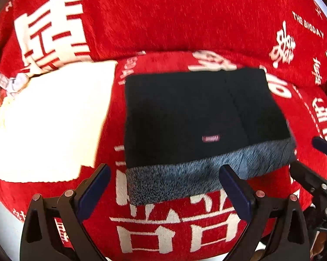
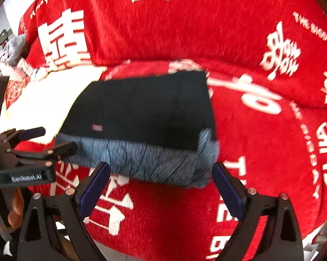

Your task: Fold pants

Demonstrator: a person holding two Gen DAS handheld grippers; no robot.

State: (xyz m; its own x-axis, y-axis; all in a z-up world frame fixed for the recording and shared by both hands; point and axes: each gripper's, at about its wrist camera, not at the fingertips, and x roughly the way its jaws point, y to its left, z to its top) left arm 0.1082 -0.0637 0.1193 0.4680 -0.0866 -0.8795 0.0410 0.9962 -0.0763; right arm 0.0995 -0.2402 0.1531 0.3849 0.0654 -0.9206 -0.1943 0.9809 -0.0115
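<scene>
While the folded black pants with grey fleece lining are lying on the red sofa cover beside a cream cloth, left tool and right tool are hovering spread apart, gripping nothing.

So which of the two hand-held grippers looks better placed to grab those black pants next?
Probably the right hand-held gripper: it is open with the fleecy grey edge of the pants between its fingers. The left hand-held gripper, also open, faces the same edge slightly further back.
</scene>
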